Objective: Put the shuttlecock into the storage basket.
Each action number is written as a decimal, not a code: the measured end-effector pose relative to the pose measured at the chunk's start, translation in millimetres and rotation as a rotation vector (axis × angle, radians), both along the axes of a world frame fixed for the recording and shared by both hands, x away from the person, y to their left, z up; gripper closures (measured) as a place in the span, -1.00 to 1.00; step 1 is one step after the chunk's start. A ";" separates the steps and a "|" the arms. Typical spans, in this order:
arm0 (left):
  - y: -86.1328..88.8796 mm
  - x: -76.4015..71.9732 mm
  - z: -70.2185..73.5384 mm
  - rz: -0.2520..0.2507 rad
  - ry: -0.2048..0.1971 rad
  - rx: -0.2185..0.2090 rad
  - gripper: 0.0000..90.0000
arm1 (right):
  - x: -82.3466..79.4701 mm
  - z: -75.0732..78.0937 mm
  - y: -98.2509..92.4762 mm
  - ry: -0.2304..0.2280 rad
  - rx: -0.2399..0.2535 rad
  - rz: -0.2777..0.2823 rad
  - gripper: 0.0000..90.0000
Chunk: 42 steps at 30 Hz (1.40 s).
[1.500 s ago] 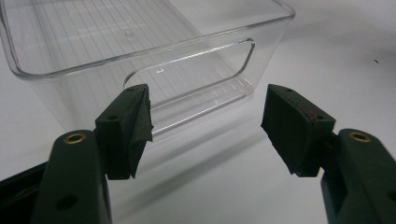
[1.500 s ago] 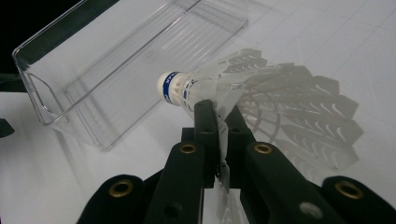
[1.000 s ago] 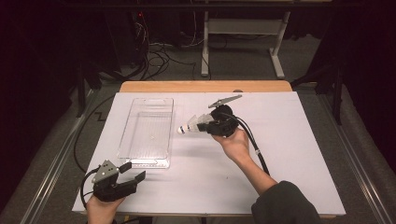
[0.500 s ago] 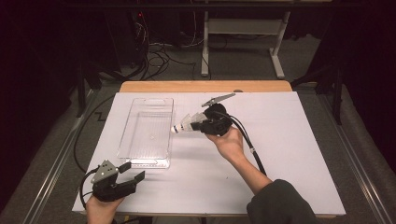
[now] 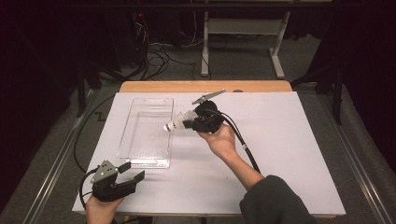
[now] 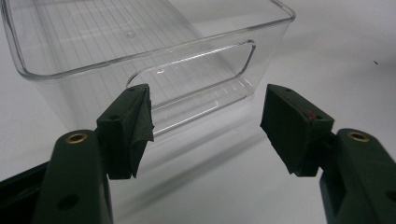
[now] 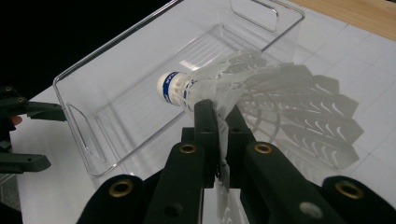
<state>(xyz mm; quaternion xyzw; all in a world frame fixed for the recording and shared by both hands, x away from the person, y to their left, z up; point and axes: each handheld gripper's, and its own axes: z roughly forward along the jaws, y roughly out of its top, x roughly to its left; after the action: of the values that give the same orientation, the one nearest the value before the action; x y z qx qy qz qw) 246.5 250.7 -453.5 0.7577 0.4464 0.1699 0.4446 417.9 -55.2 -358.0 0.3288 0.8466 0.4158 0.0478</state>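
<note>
The right tongs point(image 5: 187, 124) are closed tight on a white shuttlecock point(image 5: 176, 123), pinching one feather of its skirt between the two black jaws. In the right gripper view the shuttlecock point(image 7: 243, 88) sits directly at twelve o'clock of the right tongs point(image 7: 217, 123), its blue-banded cork nose toward eleven o'clock and the feather skirt fanning toward three o'clock. In the high view the shuttlecock is held above the right rim of the clear plastic bin point(image 5: 144, 154), cork end pointing to nine o'clock over the bin, with the holding hand at about four o'clock from it.

The left tongs point(image 5: 132, 171) rest at the near left of the white table point(image 5: 289, 154), at about six o'clock of the bin, well apart from the shuttlecock, which lies toward one o'clock of them. Their jaws stand wide apart with nothing between them; in the left gripper view the left tongs point(image 6: 205, 126) face the bin's point(image 6: 140, 46) near end wall with its cut-out handle, just short of it
</note>
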 end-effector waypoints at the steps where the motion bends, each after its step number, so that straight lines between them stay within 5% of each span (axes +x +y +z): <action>1: 0.2 -0.1 0.0 0.001 0.000 -0.001 -0.24 | -0.2 0.2 1.7 -0.001 -0.002 -0.003 0.98; 42: 2.6 -1.1 0.1 0.000 -0.001 -0.011 -0.23 | 15.6 -18.0 79.2 0.017 -0.079 0.033 0.98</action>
<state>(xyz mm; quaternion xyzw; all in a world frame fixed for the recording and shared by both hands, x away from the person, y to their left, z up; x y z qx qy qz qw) 245.4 253.3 -453.4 0.7553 0.4470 0.1678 0.4490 433.5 24.1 -376.0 0.3161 0.8680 0.3802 0.0466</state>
